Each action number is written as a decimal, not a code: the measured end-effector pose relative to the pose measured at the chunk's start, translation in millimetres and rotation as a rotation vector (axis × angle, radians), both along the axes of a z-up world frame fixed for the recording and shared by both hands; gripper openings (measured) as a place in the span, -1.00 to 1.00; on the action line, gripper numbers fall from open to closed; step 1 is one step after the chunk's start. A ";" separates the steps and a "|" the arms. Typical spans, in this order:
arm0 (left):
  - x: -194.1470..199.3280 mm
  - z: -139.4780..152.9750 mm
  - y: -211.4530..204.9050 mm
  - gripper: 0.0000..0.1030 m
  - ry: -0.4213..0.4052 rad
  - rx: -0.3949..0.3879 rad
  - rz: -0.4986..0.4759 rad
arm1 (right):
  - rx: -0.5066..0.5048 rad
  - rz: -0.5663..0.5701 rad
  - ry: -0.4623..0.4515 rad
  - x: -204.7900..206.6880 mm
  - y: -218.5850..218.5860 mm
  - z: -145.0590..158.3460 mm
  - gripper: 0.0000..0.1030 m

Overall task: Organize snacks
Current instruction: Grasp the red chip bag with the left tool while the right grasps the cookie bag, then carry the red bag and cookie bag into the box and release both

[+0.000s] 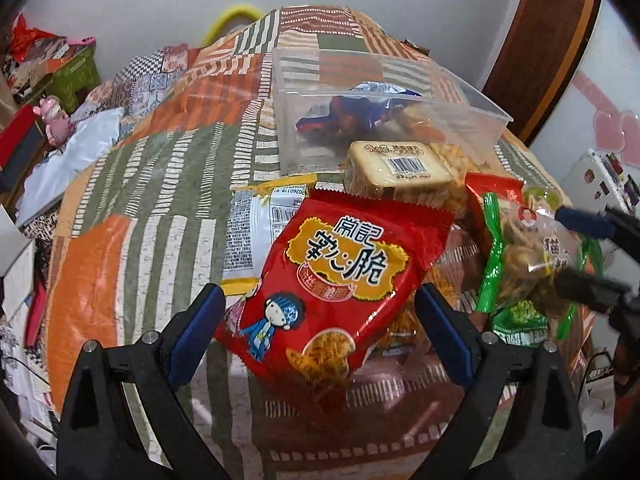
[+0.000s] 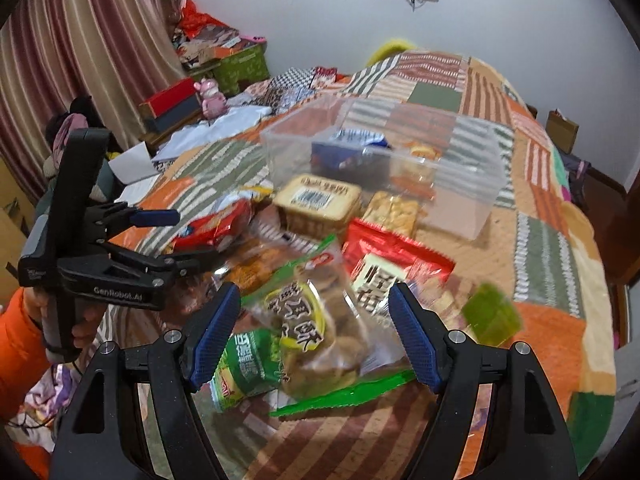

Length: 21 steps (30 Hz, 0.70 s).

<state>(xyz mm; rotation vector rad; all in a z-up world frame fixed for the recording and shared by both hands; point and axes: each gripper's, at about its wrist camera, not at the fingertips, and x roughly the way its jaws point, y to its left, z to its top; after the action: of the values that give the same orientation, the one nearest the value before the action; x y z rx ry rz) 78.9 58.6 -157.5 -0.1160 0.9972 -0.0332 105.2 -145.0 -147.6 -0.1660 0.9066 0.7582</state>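
Snacks lie in a loose heap on the patchwork bedspread [image 1: 168, 160] in front of me, just short of a clear plastic bin [image 1: 472, 120] that already has a blue packet [image 1: 344, 116] and a few other wrapped items inside.

My left gripper [image 1: 320, 316] has its jaws wide apart, one on each side of a red noodle-snack bag [image 1: 340, 280] with a cartoon child on it; I see a gap at both pads, so nothing is clamped. Under that bag's far left edge lies a yellow-and-white packet [image 1: 256, 220], back side up. Beyond it, against the bin's near wall, rests a cream biscuit pack [image 1: 400, 164] with its barcode facing up.

My right gripper [image 2: 316, 328] is also spread open, straddling a clear bag with green ends [image 2: 316, 332] holding brown pieces. The bag is blurred, and I cannot tell whether either pad touches it. A green packet [image 2: 248, 364] lies partly under the bag's left side, and a red bag with a white label [image 2: 396, 264] lies just behind. Off to the right, a small green blur [image 2: 492, 316] sits over the bedspread; I can't make out what it is.

From the right wrist view I see the left gripper [image 2: 192, 240] to my left, held by a hand in an orange sleeve [image 2: 20, 348].
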 end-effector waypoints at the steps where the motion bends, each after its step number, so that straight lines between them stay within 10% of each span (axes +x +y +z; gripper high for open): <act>1: 1.5 -0.6 1.5 0.92 -0.001 -0.004 0.006 | -0.007 -0.003 -0.001 -0.7 0.6 -1.6 0.43; 11: 25.0 -15.5 20.2 0.95 0.016 -0.027 0.058 | 0.004 0.004 0.027 6.1 -0.8 -11.7 0.41; 15: 29.4 -25.5 35.8 0.95 0.036 -0.106 0.090 | 0.014 0.025 0.042 6.7 0.7 -13.0 0.09; 21: 25.3 -24.7 37.3 0.64 0.031 -0.058 0.095 | 0.018 0.030 0.035 5.2 2.0 -10.7 -0.03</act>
<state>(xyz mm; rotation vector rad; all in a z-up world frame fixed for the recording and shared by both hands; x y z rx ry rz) 104.2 95.9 -182.2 -0.2169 1.0211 0.0265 110.4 -143.0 -158.3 -0.1513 0.9319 0.7993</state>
